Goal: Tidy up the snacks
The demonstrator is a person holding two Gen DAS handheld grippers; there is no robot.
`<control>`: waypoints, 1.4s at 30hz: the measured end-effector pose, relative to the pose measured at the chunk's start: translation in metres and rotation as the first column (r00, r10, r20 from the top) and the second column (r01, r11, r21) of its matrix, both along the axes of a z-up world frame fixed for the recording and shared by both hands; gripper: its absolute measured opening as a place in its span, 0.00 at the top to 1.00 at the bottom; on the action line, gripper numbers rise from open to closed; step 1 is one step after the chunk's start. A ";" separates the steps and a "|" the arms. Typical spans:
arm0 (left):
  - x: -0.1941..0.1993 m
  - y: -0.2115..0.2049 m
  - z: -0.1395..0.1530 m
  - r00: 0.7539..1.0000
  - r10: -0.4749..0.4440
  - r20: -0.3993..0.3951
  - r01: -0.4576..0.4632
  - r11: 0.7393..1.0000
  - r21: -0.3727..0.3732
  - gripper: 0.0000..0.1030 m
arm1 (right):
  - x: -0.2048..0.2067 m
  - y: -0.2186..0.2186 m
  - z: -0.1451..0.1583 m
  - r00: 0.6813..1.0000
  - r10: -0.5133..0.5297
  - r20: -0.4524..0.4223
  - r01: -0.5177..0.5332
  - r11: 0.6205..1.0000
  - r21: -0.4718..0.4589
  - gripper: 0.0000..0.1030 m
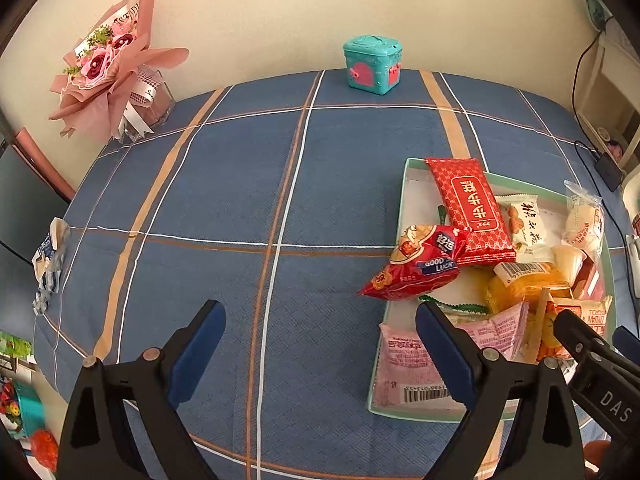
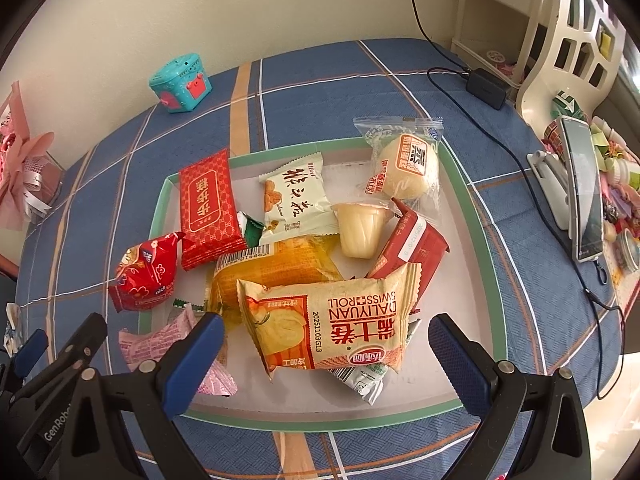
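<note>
On the blue plaid table [image 2: 540, 240] against the cream wall, both your left tool [image 1: 320, 344] and right tool [image 2: 326, 354], jaws apart, are empty; in the tray [image 2: 476, 216] near its front edge lies the light, crinkly, slippery Swiss roll packet [image 2: 328, 320], so pinch across its puffy middle gently.

Blue plaid tablecloth [image 1: 224, 200]; teal toy box [image 1: 373, 64]; green-rimmed tray [image 2: 460, 184].

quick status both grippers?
Left gripper: open, holding nothing.
Right gripper: open, empty, over the cream-and-orange Swiss roll packet.
</note>
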State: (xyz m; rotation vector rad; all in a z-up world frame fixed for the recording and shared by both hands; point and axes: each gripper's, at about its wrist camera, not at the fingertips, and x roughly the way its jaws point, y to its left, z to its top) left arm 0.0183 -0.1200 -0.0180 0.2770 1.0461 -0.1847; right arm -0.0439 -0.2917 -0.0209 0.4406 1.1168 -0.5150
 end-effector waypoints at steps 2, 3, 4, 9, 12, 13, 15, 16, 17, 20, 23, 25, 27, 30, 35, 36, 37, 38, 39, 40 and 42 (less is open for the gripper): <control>0.002 0.003 -0.001 1.000 0.000 -0.001 0.000 1.000 -0.008 0.07 | -0.001 0.001 0.001 1.000 0.000 0.003 0.000 1.000 0.000 0.00; 0.002 0.005 -0.001 1.000 -0.002 -0.001 0.002 1.000 -0.022 0.07 | -0.001 0.001 0.002 1.000 -0.001 0.004 0.001 1.000 -0.001 0.00; 0.003 0.006 -0.001 1.000 -0.003 0.001 0.003 1.000 -0.030 0.07 | -0.002 0.001 0.002 1.000 -0.001 0.007 0.001 1.000 -0.002 0.00; 0.002 0.012 0.002 0.999 -0.007 0.032 0.009 0.999 -0.042 0.07 | -0.006 0.004 0.009 1.000 -0.012 0.029 0.013 1.000 -0.015 0.00; 0.000 0.017 0.004 0.998 -0.009 0.056 0.012 0.998 -0.057 0.07 | -0.008 0.006 0.012 0.999 -0.020 0.041 0.021 1.000 -0.017 0.00; 0.000 0.019 0.004 0.998 -0.009 0.061 0.013 0.998 -0.063 0.07 | -0.008 0.007 0.013 0.999 -0.022 0.046 0.023 1.000 -0.020 0.00; -0.001 0.024 0.005 0.998 -0.007 0.069 0.012 0.997 -0.077 0.07 | -0.010 0.010 0.016 0.998 -0.026 0.057 0.027 0.999 -0.028 0.00; 0.000 0.027 0.006 0.997 -0.009 0.071 0.015 0.997 -0.082 0.07 | -0.011 0.012 0.017 0.998 -0.027 0.063 0.030 0.999 -0.032 0.00; 0.000 0.030 0.006 0.997 -0.011 0.072 0.017 0.996 -0.084 0.07 | -0.012 0.014 0.018 0.997 -0.028 0.066 0.030 0.999 -0.033 0.00; -0.001 0.035 0.008 0.997 -0.018 0.069 0.024 0.996 -0.088 0.07 | -0.014 0.022 0.019 0.997 -0.011 0.072 0.014 0.999 -0.037 0.00; -0.005 0.041 0.010 0.998 -0.027 0.058 0.032 0.996 -0.085 0.07 | -0.016 0.031 0.020 0.997 0.010 0.074 -0.007 0.999 -0.043 0.00; -0.008 0.044 0.011 0.998 -0.031 0.050 0.035 0.996 -0.080 0.07 | -0.018 0.036 0.022 0.997 0.020 0.078 -0.016 0.999 -0.050 0.00; -0.011 0.048 0.012 0.998 -0.039 0.044 0.042 0.996 -0.073 0.07 | -0.020 0.041 0.023 0.996 0.029 0.084 -0.024 0.998 -0.055 0.00; -0.018 0.053 0.013 0.998 -0.043 0.038 0.045 0.997 -0.069 0.07 | -0.024 0.048 0.025 0.995 0.044 0.091 -0.039 0.997 -0.061 0.00; -0.029 0.067 0.013 0.999 -0.030 0.024 0.032 0.997 -0.071 0.07 | -0.028 0.060 0.026 0.993 0.067 0.100 -0.061 0.996 -0.065 0.00; -0.031 0.071 0.013 0.999 -0.025 0.023 0.027 0.997 -0.070 0.07 | -0.028 0.062 0.027 0.992 0.072 0.103 -0.065 0.996 -0.067 0.00; -0.033 0.073 0.013 1.000 -0.019 0.024 0.020 0.998 -0.064 0.07 | -0.029 0.064 0.027 0.992 0.075 0.105 -0.068 0.995 -0.069 0.00; -0.035 0.076 0.012 1.000 -0.010 0.028 0.012 0.998 -0.054 0.07 | -0.029 0.066 0.028 0.991 0.080 0.107 -0.072 0.995 -0.072 0.00; -0.036 0.079 0.013 1.000 -0.003 0.030 0.005 0.999 -0.048 0.07 | -0.030 0.067 0.029 0.990 0.084 0.111 -0.076 0.994 -0.075 0.00; -0.036 0.083 0.013 0.999 0.006 0.032 -0.005 0.999 -0.047 0.07 | -0.030 0.069 0.030 0.990 0.088 0.114 -0.079 0.994 -0.079 0.00; -0.037 0.089 0.017 0.999 0.022 0.040 -0.020 0.998 -0.061 0.07 | -0.030 0.073 0.033 0.988 0.097 0.122 -0.087 0.992 -0.086 0.00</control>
